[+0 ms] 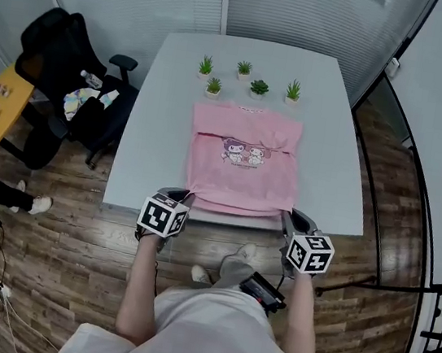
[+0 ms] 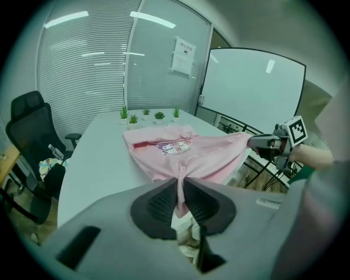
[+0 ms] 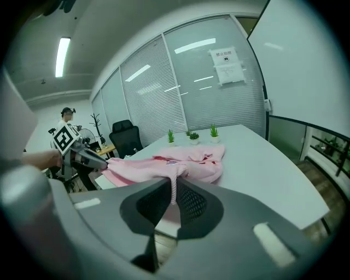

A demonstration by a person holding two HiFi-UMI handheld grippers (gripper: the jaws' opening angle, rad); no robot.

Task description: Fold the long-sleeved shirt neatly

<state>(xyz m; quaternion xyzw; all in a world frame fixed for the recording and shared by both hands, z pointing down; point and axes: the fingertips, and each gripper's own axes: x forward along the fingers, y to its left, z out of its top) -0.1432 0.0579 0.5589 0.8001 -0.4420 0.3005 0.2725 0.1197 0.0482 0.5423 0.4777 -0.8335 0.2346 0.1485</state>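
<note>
Head view has the pink long-sleeved shirt [image 1: 243, 163] lying flat on the white bench [image 1: 155, 121]. Its collar lies far ahead of both pairs of jaws and its hem is at the near edge. No sleeve trails out to either side, so the sleeves seem to be folded in across the body already.

The left gripper [image 1: 187, 199] has the hem's left corner and the right gripper [image 1: 287, 216] has its right corner. In the left gripper view a bunched strip of pink cloth runs straight down between the two dark pads, which are closed tight on it. The right gripper view shows the same thing: jaws clamped on a narrow pleat of fabric. From each pair of jaws the cloth stretches forward and down to the bench, so the hem is held up clear of the surface while the chest with its cartoon print rests on the bench.

I judge this to be the bottom-to-top fold, at the stage of raising the hem. The next move calls for carrying both corners forward together, level and equally far apart, so the hem stays taut. It should be laid square on the shoulders just short of the small potted plants [image 1: 250, 81] beyond the collar before either grip lets go.
</note>
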